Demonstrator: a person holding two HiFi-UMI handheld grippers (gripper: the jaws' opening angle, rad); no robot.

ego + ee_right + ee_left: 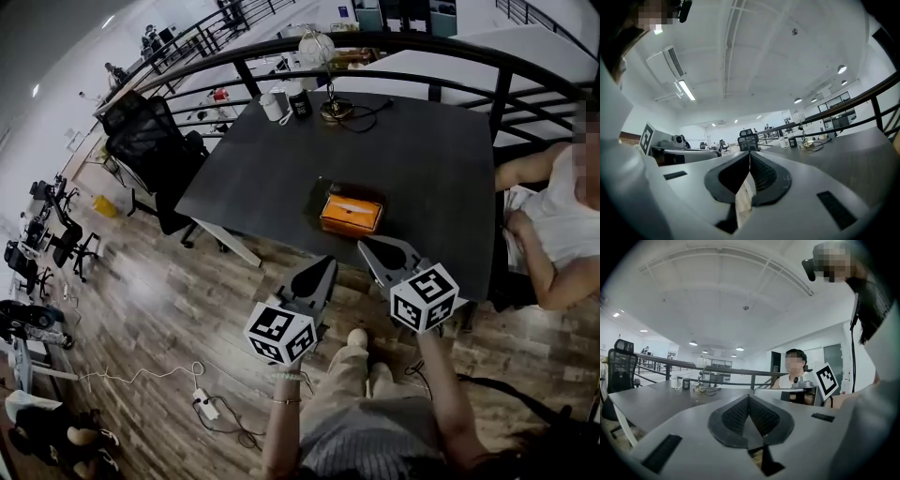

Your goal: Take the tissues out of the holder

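Holding the left hand-held gripper [327,262] and right hand-held gripper [365,247] just off the near edge of the bench [422,169], you have both sets of jaws pressed together with nothing between them. The orange tissue holder [352,214] sits on the bench near that edge, apart from both, just beyond their tips.
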